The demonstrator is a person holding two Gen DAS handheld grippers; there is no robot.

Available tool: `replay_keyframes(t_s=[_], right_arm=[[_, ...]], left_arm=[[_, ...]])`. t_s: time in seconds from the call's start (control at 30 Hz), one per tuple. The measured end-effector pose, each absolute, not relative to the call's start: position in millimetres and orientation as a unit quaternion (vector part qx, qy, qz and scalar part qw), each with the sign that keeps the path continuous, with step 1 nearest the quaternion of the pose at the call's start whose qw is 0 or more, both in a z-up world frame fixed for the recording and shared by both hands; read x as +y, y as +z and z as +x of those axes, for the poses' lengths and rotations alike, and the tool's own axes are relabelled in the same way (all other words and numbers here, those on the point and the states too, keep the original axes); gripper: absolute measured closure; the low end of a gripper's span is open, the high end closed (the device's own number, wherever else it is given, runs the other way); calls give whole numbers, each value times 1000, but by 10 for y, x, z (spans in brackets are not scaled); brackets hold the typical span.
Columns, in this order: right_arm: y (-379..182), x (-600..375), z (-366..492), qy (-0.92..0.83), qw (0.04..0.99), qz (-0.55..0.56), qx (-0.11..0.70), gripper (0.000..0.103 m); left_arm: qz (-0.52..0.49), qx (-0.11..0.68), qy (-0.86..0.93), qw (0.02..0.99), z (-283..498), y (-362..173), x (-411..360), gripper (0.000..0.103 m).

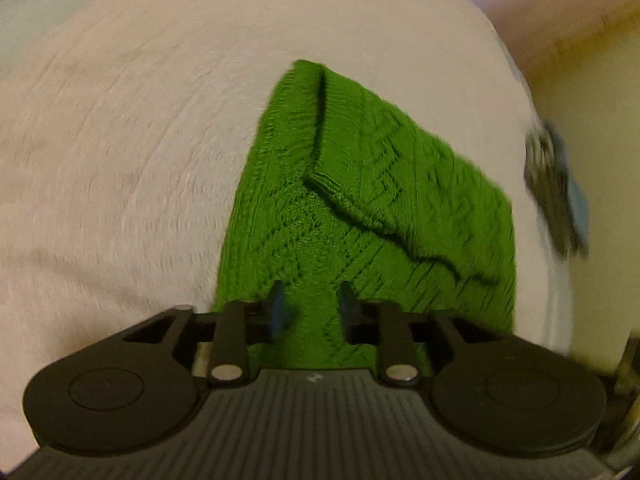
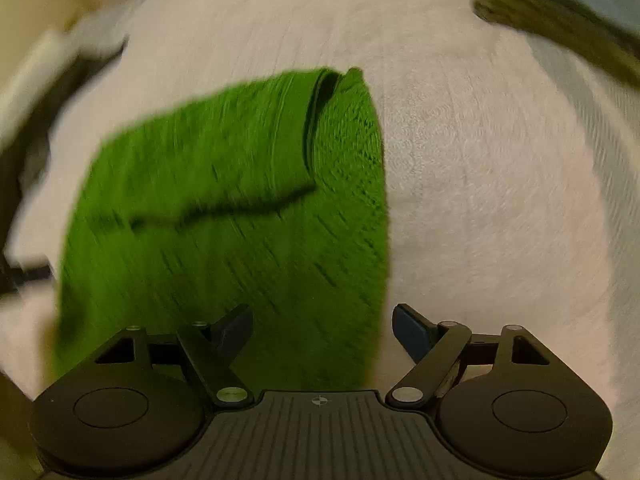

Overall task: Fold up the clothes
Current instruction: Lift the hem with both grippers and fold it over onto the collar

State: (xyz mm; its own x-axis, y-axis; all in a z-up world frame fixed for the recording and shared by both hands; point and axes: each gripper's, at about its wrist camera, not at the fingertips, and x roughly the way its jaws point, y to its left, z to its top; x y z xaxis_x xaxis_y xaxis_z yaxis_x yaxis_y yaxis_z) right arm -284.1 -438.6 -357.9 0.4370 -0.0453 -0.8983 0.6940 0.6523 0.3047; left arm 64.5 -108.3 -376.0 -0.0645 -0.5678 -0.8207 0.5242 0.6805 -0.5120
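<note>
Two layers of the green sweater (image 1: 360,200) lie folded on the white blanket (image 1: 120,160) below the left gripper (image 1: 310,306), whose jaws stand partly apart and empty. From the right wrist, the right gripper (image 2: 322,332) gapes wide, holding nothing; one fold looks done, so next comes regrasping an edge.
</note>
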Motion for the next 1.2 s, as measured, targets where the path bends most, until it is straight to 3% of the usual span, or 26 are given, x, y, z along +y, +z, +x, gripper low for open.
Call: replay_keyframes(t_s=[0.23,0.33,0.4,0.47,0.53,0.57,0.6,0.67,0.87,1.2], right_arm=[[-3725,-4903,-2658,-235,737,562,292,23],[-3921,-5031,-2588,-244,703,617,256,23],[-4048,-5068,-2567,-257,685,635,249,33],[-4160,-5094,-2533,-264,676,643,246,35],[-4268,-5122,-2511,-270,662,656,242,46],[-4304,-5142,-2501,-270,656,662,242,69],[-4340,-5162,-2491,-271,649,669,241,85],[-4290,-5188,-2523,-268,659,660,241,95],[-3888,-5133,-2883,-257,703,626,220,98],[-3828,-4503,-3383,-243,698,588,330,98]], left_arm=[[-176,606,-365,684,774,-3895,-1449,50],[-216,622,-334,675,853,-4068,-1520,49],[-238,632,-314,667,887,-4195,-1534,49],[-262,641,-295,658,919,-4314,-1537,49],[-279,647,-280,652,946,-4420,-1563,51],[-280,647,-280,651,955,-4438,-1579,53],[-281,648,-280,651,964,-4456,-1595,70],[-267,646,-288,654,971,-4452,-1632,95],[-197,597,-353,693,853,-4028,-1429,97],[-121,617,-337,701,162,-3892,-610,96]])
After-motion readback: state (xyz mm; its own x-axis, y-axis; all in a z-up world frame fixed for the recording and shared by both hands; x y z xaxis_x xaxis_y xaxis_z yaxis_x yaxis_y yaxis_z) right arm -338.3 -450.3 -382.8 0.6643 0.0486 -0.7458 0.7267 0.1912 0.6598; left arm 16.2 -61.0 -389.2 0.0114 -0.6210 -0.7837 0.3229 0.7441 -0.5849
